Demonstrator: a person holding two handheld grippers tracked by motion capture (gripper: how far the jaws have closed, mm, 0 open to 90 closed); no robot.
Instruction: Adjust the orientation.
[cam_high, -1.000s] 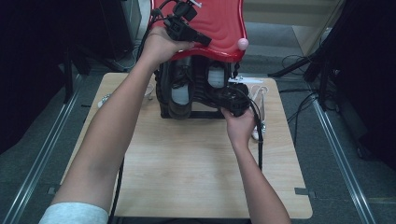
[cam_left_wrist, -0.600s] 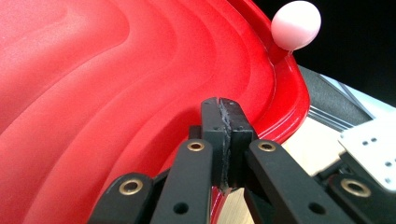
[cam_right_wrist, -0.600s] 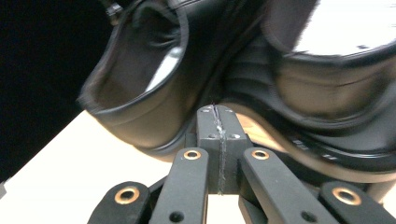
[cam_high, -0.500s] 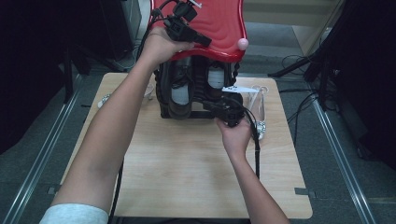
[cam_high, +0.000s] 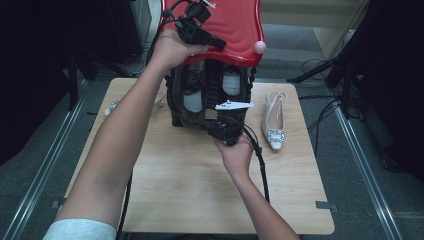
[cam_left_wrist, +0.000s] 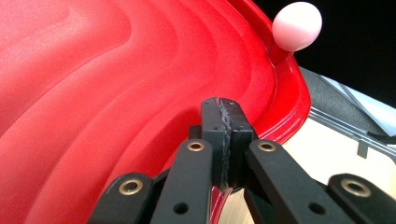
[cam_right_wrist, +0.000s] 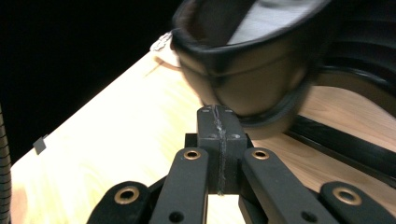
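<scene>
A red wavy lid (cam_high: 235, 30) with a pink knob (cam_high: 259, 47) is tipped up over a black open box (cam_high: 175, 102) that holds black shoes (cam_high: 192, 100). My left gripper (cam_high: 220, 44) lies on top of the lid near its left side. In the left gripper view its jaws are shut with the tips (cam_left_wrist: 222, 105) against the red lid (cam_left_wrist: 93, 93). My right gripper (cam_high: 206, 125) is at the box's front. It is shut (cam_right_wrist: 218, 114), with its tips just below the heel of a black shoe (cam_right_wrist: 243, 79).
A pale slingback shoe (cam_high: 274, 120) with a jewelled buckle lies on the wooden table (cam_high: 190, 190) right of the box. A small pale object (cam_high: 111, 106) lies at the table's left edge. Cables trail on the floor at the right.
My right hand has moved left and toward me, from the box's right side to its front middle, which uncovers the pale shoe. The left hand and the lid have stayed put.
</scene>
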